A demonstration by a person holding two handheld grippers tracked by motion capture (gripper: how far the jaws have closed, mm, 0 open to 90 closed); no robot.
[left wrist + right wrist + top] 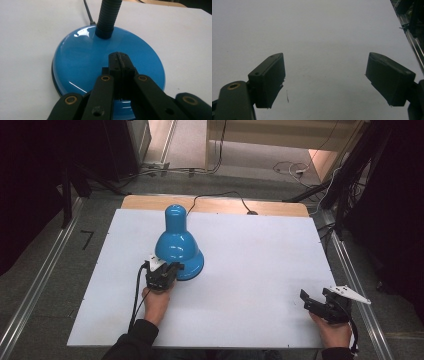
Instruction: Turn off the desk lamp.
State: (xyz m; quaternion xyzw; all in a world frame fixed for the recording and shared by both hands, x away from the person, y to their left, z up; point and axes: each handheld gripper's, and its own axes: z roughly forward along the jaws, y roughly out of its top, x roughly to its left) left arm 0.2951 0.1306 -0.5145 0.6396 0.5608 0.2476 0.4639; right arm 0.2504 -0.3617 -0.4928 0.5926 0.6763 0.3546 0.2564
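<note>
The left gripper (119, 58) has its jaws pressed flat together with nothing between them, and their tip sits over the near part of the lamp's base (82, 62), on it or just above; contact cannot be told. From the tip the base spreads away on all sides: a round, shallow dome of glossy blue enamel with window glints on it. Straight ahead, toward the far side, the ribbed black neck (108, 17) rises from the middle of the dome, and a thin black cord (87, 11) leaves behind it.

In the high view the lamp (176, 245) stands left of the table's middle, its blue bell shade hanging over the base, with the left gripper (162, 275) at the shade's near edge. The neck stands roughly upright, so the lamp's long axis runs up from the tabletop. This hand is much the nearer; any press on the base probably falls to it.

The right gripper (324, 82) is spread wide and empty above bare matt white board (260, 270), and in the high view (325, 306) it rests at the near right corner, well apart from the lamp.
</note>
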